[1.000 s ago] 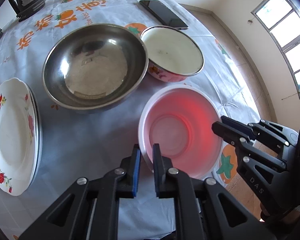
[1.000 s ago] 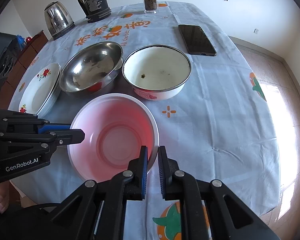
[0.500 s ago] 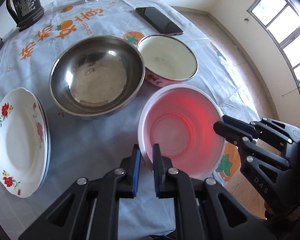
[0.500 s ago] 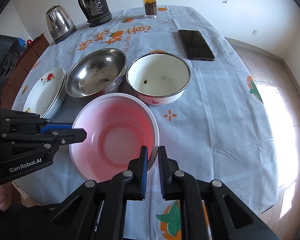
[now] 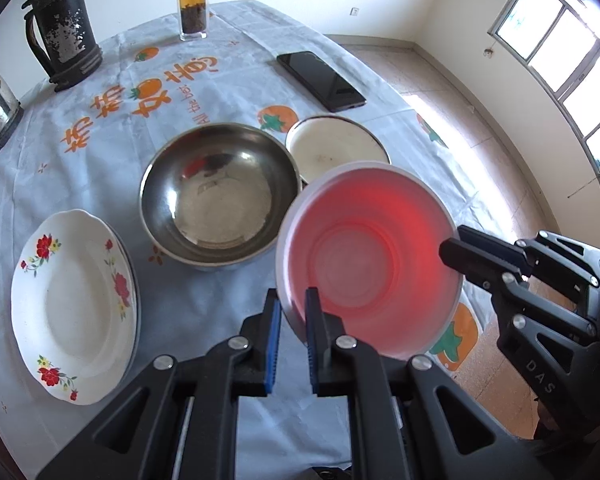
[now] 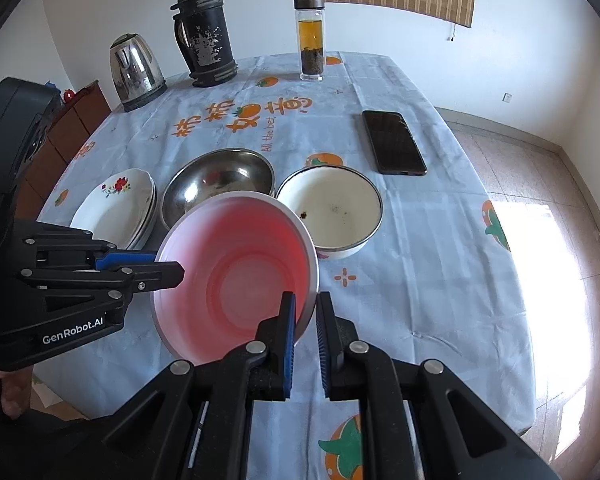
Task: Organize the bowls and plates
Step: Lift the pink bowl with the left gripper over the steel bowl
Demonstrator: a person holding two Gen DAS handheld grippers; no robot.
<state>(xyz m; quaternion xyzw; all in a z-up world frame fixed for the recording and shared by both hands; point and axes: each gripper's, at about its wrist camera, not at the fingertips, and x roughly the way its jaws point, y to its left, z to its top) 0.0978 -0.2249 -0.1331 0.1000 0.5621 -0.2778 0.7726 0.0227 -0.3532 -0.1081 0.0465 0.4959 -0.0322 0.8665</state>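
We hold a pink plastic bowl [image 5: 370, 268] between our two grippers, lifted clear of the table. Our left gripper [image 5: 290, 304] pinches the rim nearest it, one finger inside the bowl and one outside; our right gripper [image 6: 305, 308] pinches the opposite rim the same way. The bowl looks empty.

Beyond the left fingertips sits a steel bowl [image 5: 220, 194], empty, its near rim partly covered by the pink bowl in the right wrist view. Beside it, past the right fingertips, is a white enamel bowl [image 6: 332, 212] with a few dark specks inside. Left of the left fingers lies a stack of white plates [image 5: 74, 304] with red flowers. These three stand close together, with little room between them.

Farther ahead the pale blue tablecloth [image 6: 420, 248], printed with orange fruit, is open, save for a black phone [image 6: 394, 142]. At the far edge stand a kettle [image 6: 136, 70], a dark flask [image 6: 206, 32] and a bottle of tea [image 6: 310, 38]. To the right, the table edge drops to a sunlit floor [image 6: 540, 208].
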